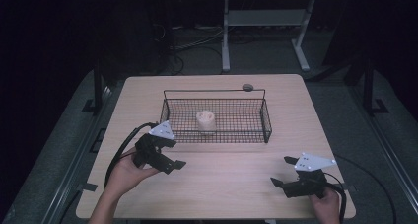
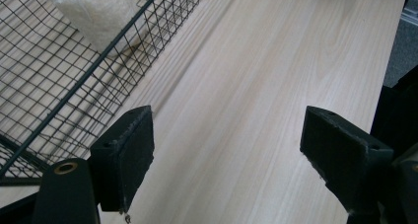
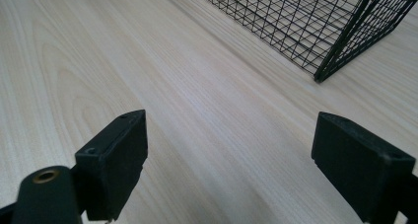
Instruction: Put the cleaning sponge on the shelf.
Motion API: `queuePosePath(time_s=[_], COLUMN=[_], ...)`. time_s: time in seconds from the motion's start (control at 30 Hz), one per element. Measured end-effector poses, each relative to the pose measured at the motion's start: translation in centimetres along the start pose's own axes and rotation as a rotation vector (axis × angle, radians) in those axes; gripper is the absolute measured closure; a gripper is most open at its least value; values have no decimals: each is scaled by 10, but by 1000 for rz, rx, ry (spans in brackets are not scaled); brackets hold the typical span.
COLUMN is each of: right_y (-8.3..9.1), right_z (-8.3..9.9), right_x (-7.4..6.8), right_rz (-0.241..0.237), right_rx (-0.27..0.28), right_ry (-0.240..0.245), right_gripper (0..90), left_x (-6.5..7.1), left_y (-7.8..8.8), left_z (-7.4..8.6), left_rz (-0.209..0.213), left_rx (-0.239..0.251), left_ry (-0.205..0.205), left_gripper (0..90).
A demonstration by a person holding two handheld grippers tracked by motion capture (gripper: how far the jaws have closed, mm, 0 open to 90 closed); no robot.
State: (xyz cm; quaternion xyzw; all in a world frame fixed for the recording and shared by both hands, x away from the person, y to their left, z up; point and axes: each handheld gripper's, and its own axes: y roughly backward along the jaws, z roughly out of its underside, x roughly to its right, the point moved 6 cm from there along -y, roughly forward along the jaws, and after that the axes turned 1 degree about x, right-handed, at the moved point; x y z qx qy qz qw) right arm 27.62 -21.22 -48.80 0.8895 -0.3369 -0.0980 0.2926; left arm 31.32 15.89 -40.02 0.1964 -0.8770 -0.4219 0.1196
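Note:
A black wire basket [image 1: 266, 118] stands on the middle of the light wood table [image 1: 231, 184]. Inside it sits a pale, cream-coloured roll-shaped object [image 1: 205, 121], seen as a white fuzzy lump [image 2: 96, 12] in the left gripper view. My left gripper [image 1: 173, 158] hovers just in front of the basket's left front corner, open, with bare wood between its pads [image 2: 125, 155]. My right gripper [image 1: 283, 171] is near the table's front right, open and empty, aimed left, with the basket's corner [image 3: 340, 51] ahead to its right.
A small grey round thing [image 1: 247, 87] rests at the basket's far rim. Black cables [image 1: 121, 152] trail from both grippers off the table's front. Beyond the table stand a white desk frame [image 1: 226, 41] and dark floor. Bare wood lies between the two grippers.

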Motion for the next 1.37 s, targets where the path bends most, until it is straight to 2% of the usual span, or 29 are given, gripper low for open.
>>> queuePosePath(time_s=[0.5,0.63,0.97,1.2,1.27,1.37], right_y=[-1,-1,-2,-2,-2,-1], right_z=[1,1,2,2,2,2], right_x=[1,1,0,0,0,-1], right_rz=[4,6,5,6,5,10], right_rx=[-6,-8,-15,-17,-14,-13], right_ry=[4,1,4,7,7,8], right_gripper=[134,134,134,134,134,134], left_x=[8,11,19,24,26,29], left_y=[0,1,-2,-6,-7,-12], left_z=[28,35,56,70,74,83], left_rz=[-4,-3,-20,-21,-37,-44], left_rx=[2,17,14,38,39,53], left_ry=[21,29,43,70,65,83], left_gripper=[200,200,200,200,200,199])
